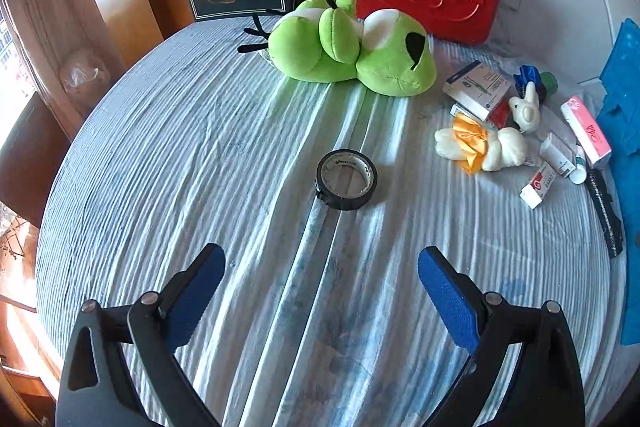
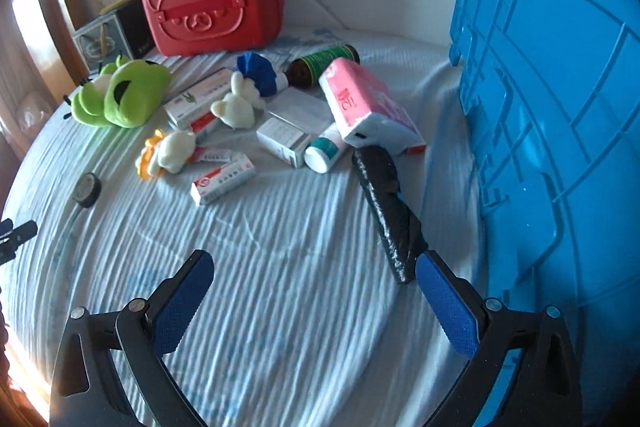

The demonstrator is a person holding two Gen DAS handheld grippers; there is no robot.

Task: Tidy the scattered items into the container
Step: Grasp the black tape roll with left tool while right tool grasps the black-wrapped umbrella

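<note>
Left wrist view shows the left gripper (image 1: 322,269) spread wide above the striped cloth (image 1: 200,155), holding nothing, with a roll of black tape (image 1: 346,179) lying flat ahead between its fingers. The right gripper (image 2: 315,273) is equally wide and empty; its right finger sits just beside a long black packet (image 2: 386,211). The blue crate (image 2: 560,131) stands at right, near the scattered boxes (image 2: 222,183) and pink tissue pack (image 2: 368,107).
</note>
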